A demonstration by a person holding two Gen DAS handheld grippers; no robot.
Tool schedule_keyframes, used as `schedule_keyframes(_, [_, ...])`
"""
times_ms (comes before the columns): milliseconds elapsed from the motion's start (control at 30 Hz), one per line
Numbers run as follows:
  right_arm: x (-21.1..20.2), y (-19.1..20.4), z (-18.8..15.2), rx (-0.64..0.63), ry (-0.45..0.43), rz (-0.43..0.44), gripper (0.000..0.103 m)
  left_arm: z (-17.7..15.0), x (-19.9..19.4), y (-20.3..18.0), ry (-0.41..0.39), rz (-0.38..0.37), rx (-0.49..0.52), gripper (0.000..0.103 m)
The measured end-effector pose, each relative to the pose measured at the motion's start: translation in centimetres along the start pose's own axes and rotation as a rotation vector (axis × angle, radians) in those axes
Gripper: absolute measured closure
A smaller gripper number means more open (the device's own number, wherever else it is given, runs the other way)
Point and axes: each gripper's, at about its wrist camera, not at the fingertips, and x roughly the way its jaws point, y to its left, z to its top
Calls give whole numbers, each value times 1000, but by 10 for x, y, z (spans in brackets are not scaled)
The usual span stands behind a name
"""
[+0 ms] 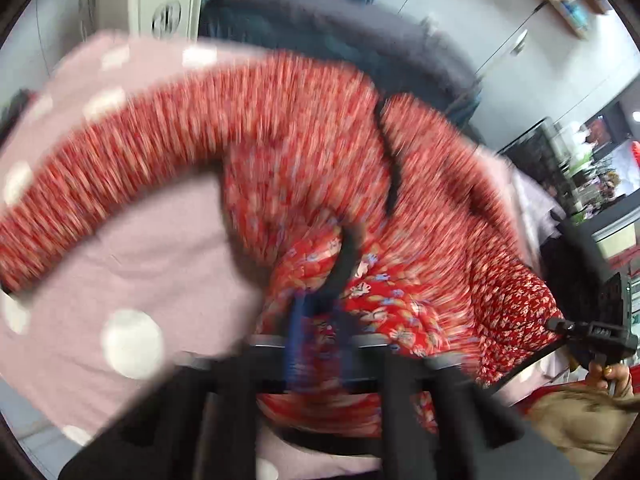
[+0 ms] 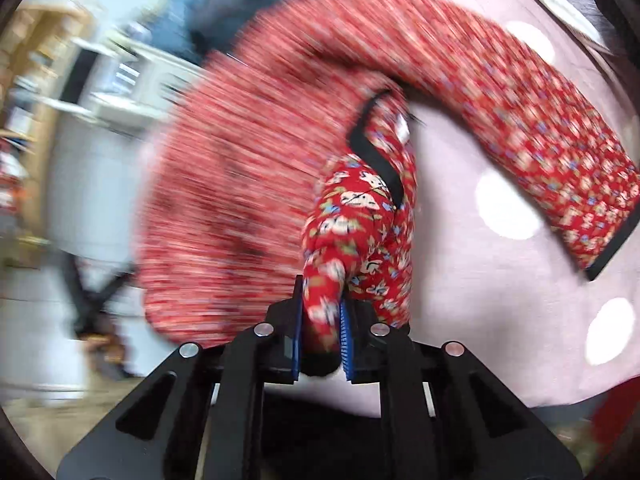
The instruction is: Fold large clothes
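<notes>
**Operator:** While both views are smeared by motion, I confirm the grips first. The right hand-held gripper [image 2: 322, 334] is clenched on a bunched fold of the red floral garment [image 2: 352, 216], with cloth pinched between its blue pads [image 2: 346, 334]. The left hand-held gripper [image 1: 316, 320] is clamped tight, and garment fabric beside the black trim [image 1: 346, 260] sits at its tips; I judge it is grasping that fabric, though blur hides the pads.

**Observer:** Where is the garment, and why hold it so?

**Operator:** It lies partly raised over the pink dotted bedcover [image 1: 132, 264], one long sleeve [image 2: 520, 112] trailing across the cover. I judge the two pinches are set near the neckline so the body can hang or spread evenly before a fold; the fold itself is not yet made.

**Observer:** Obstructions?

**Operator:** A dark grey and blue pile of cloth [image 1: 320, 36] sits just beyond the garment on the far side. The trailing sleeve may drag or twist under the body. From the left wrist view I also see the person's hand [image 1: 612, 376] on the other tool's grip at the right edge. White cabinets [image 2: 128, 76] stand well apart.
</notes>
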Motion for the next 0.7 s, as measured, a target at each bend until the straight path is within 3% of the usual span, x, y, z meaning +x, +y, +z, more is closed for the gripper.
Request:
schedule_keyframes(100, [-53, 16, 1, 34, -19, 216, 88, 19, -66, -9, -120, -10, 28, 103])
schedule_keyframes(167, [-71, 19, -1, -6, -18, 256, 88, 26, -80, -9, -124, 88, 45, 102])
schedule_keyframes(200, [-71, 18, -8, -24, -4, 221, 87, 26, -79, -4, -118, 138, 51, 98])
schedule_keyframes(267, [-54, -9, -10, -5, 39, -63, 72, 15, -59, 9, -57, 265, 53, 57])
schedule_keyframes(300, [-47, -21, -8, 25, 54, -160, 55, 12, -52, 13, -37, 284, 47, 28])
schedule_keyframes(333, [-36, -46, -9, 113, 88, -294, 45, 2, -41, 18, -26, 275, 26, 21])
schedule_keyframes(367, [-34, -61, -10, 178, 94, -301, 45, -7, -33, 23, -26, 248, -9, 19])
schedule_keyframes(400, [-34, -76, -13, 260, 74, -256, 45, -16, -26, 27, -14, 230, -41, 12])
schedule_keyframes(467, [-38, -96, -19, 373, 27, -167, 43, -35, 3, 39, 53, 195, -108, 9])
schedule_keyframes(533, [-31, -100, -18, 359, 32, -176, 30, -57, 33, 49, 125, 198, -165, 9])
schedule_keyframes(633, [-11, -99, -19, 264, 54, -254, 30, -87, 69, 61, 222, 210, -211, 9])
schedule_keyframes(700, [7, -107, -22, 215, 79, -263, 30, -97, 86, 62, 240, 187, -224, 9])
